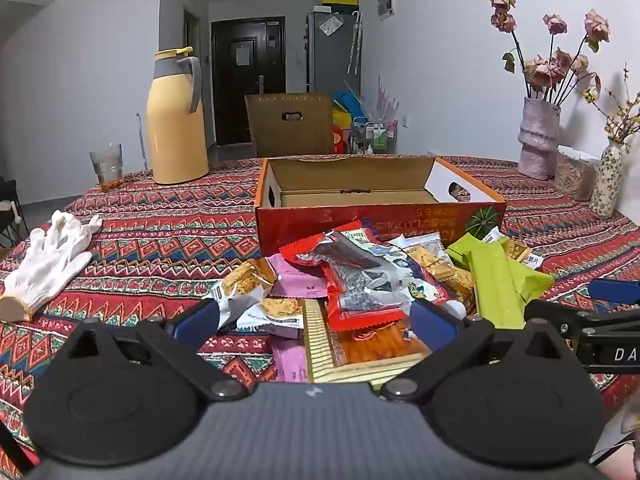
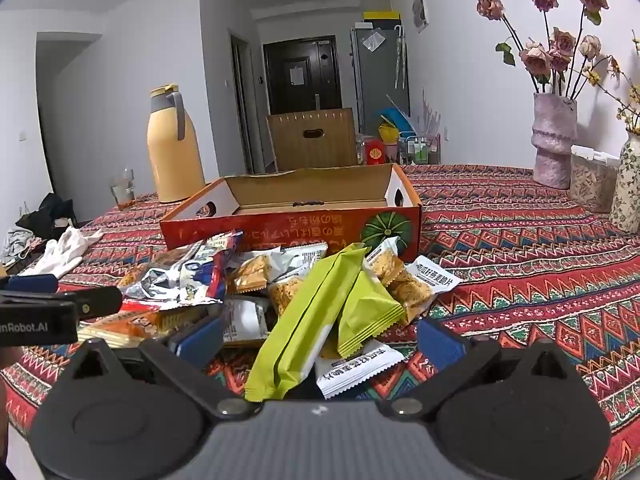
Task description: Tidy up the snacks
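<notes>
A pile of snack packets (image 1: 372,288) lies on the patterned tablecloth in front of an open red cardboard box (image 1: 376,224), which looks empty inside. My left gripper (image 1: 316,320) is open, its blue fingers straddling the near edge of the pile over an orange-snack packet (image 1: 380,340). In the right wrist view the same pile (image 2: 280,292) sits before the box (image 2: 288,228). My right gripper (image 2: 318,338) is open, its fingers either side of two long green packets (image 2: 308,320) and a white packet (image 2: 356,368). Neither gripper holds anything.
A yellow thermos jug (image 1: 176,120) and a glass (image 1: 107,166) stand at the back left. White gloves (image 1: 52,264) lie at the left. Vases with dried flowers (image 1: 538,140) and a clear container (image 1: 576,176) stand at the back right.
</notes>
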Demonstrator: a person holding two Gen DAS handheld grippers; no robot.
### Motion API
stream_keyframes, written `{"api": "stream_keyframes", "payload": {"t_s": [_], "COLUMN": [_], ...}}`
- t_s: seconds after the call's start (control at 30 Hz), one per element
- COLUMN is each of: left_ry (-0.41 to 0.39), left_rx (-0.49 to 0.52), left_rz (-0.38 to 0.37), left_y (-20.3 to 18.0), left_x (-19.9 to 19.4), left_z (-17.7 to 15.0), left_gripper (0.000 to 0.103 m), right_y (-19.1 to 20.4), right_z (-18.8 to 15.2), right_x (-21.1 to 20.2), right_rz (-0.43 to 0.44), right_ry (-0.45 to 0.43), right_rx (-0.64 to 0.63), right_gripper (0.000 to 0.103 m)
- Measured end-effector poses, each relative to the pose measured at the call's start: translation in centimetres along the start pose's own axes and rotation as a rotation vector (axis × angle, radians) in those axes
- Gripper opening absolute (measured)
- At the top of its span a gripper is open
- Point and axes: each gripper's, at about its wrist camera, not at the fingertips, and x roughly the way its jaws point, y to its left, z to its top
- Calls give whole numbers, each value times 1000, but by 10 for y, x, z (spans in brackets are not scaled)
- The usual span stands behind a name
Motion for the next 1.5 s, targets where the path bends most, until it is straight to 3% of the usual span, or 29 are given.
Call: {"api": "stream_keyframes", "payload": {"t_s": [0.3,1.5], "left_ry": [3,23], "left_rx": [-60,-85], "left_rz": [-43,-47], "left_y": [7,13], "left_x": [-8,-4], "left_z": [-4,-11], "left_gripper": [103,103], "right_y": [1,4], "right_z": [-1,-7], "right_x": [-6,4], "right_rz": [-6,-18], "right_ry": [17,50], "right_rx": [0,-3], "right_gripper": [103,103]}}
